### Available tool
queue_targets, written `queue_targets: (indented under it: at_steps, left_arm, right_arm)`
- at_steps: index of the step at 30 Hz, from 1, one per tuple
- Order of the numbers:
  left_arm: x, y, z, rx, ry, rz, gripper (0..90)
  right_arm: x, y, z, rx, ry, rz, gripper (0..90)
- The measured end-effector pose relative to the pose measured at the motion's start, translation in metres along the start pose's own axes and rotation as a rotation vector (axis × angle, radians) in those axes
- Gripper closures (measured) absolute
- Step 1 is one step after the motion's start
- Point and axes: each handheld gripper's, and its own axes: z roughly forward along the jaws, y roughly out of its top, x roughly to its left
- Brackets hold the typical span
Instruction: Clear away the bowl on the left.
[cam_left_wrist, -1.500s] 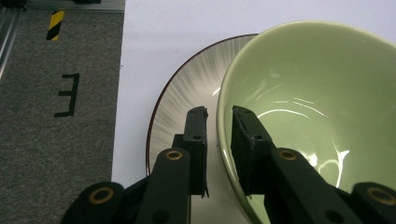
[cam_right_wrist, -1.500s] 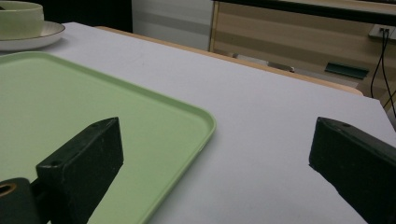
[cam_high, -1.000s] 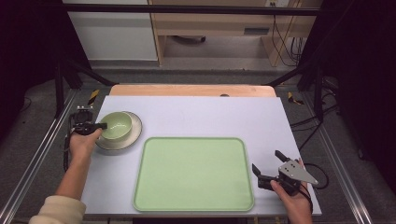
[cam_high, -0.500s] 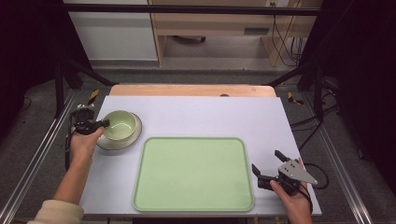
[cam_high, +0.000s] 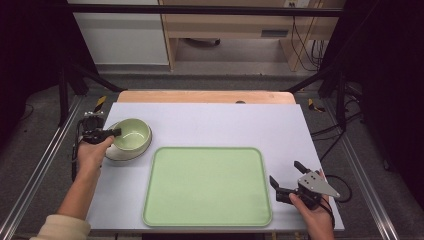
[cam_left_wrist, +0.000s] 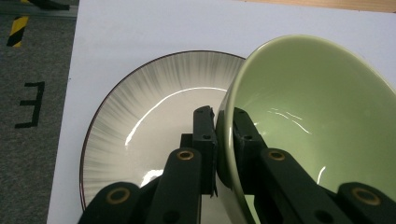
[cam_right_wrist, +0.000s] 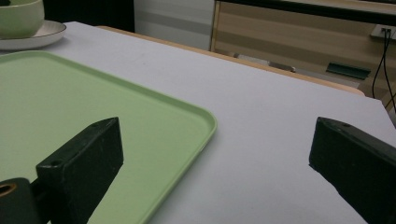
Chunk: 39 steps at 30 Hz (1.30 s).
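A pale green bowl (cam_left_wrist: 317, 130) with a glossy glazed inside sits tilted on a white plate with grey streaks and a dark rim (cam_left_wrist: 140, 130), at the left side of a white table (cam_high: 225, 122). The bowl looks like ceramic: hard, stiff, fairly heavy for its size, smooth enough to slip, and likely to chip or break if dropped or knocked against the plate. The rim is the natural place to take hold, and the left gripper (cam_left_wrist: 223, 135) is clamped there, one jaw inside the bowl wall and one outside. Held by one edge only, the bowl will probably want to swing, so a slow, level lift seems wise. Compared with a second earlier, the bowl has risen on the gripper side and shifted a little toward the table's middle, no longer sitting flat and centred on the plate. In front lies a large, empty light green tray (cam_high: 207, 185). At its right edge the right gripper (cam_high: 290, 181) rests unmoved, jaws spread wide and holding nothing.
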Motion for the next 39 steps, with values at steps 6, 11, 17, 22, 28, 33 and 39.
queue_targets:
  at_steps: [6, 11, 17, 22, 28, 33, 39]
  left_arm:
    - [-0.003, 0.001, -0.002, -0.009, -0.018, -0.012, 82.6]
    - [-0.008, 0.001, -0.003, -0.008, -0.033, -0.012, 82.6]
    - [-0.011, 0.004, -0.004, -0.025, -0.043, 0.006, 82.6]
    - [-0.018, 0.007, -0.008, -0.038, -0.065, 0.020, 82.6]
    - [-0.026, 0.009, -0.011, -0.048, -0.089, 0.020, 82.7]
    - [-0.033, 0.010, -0.014, -0.048, -0.111, 0.022, 82.6]
    - [-0.040, 0.009, -0.017, -0.051, -0.136, 0.029, 82.6]
  right_arm:
    - [0.000, 0.000, 0.000, 0.000, -0.001, 0.001, 3.2]
    - [0.000, 0.000, 0.000, 0.001, 0.000, 0.000, 3.2]
    - [0.000, 0.000, 0.000, 0.000, -0.001, 0.000, 3.2]
    - [0.000, 0.000, 0.000, -0.001, -0.001, 0.001, 3.2]
    - [0.001, 0.000, 0.000, -0.001, -0.001, 0.001, 3.2]
    - [0.001, 0.000, 0.000, -0.001, -0.001, 0.001, 3.2]
    - [0.001, 0.000, 0.000, 0.000, 0.000, 0.001, 3.2]
